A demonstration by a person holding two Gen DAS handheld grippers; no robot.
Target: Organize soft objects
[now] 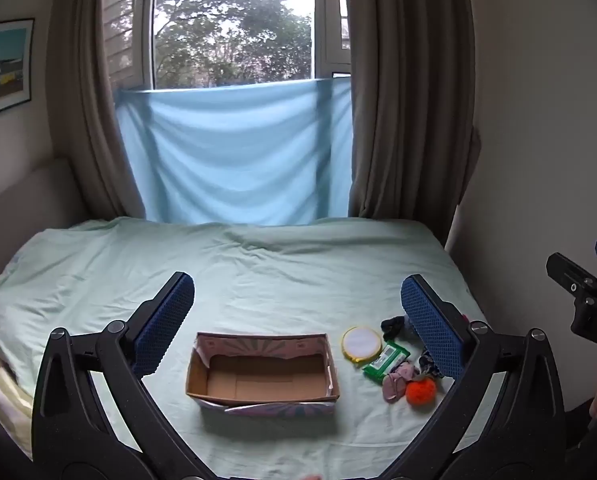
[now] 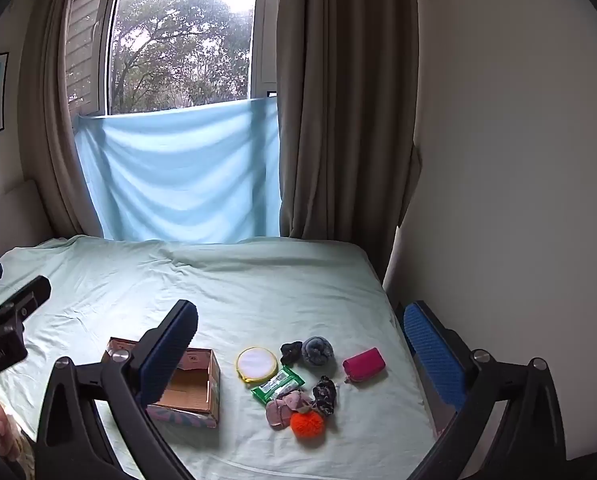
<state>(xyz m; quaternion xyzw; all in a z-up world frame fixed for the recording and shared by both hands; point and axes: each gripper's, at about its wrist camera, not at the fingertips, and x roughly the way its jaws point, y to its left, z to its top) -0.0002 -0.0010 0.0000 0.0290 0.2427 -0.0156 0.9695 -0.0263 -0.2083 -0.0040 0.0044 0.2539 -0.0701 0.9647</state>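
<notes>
An open, empty cardboard box [image 1: 262, 376] sits on the pale green bed sheet [image 1: 258, 272]; it also shows in the right wrist view [image 2: 190, 388]. Right of it lie soft items: a round yellow-rimmed pad [image 2: 256, 364], a green wipes pack [image 2: 278, 387], an orange pompom [image 2: 307, 424], a pink fabric piece [image 2: 278, 412], a grey-blue fluffy ball [image 2: 317, 351], dark scrunchies [image 2: 325, 396] and a magenta pouch [image 2: 363, 365]. My left gripper [image 1: 297, 320] is open and empty above the box. My right gripper [image 2: 300, 354] is open and empty above the items.
The bed's far edge meets a window with a light blue cloth [image 1: 234, 156] and brown curtains [image 2: 338, 120]. A wall [image 2: 498, 160] runs along the bed's right side. Folded pale linens [image 1: 2, 396] lie at the left edge.
</notes>
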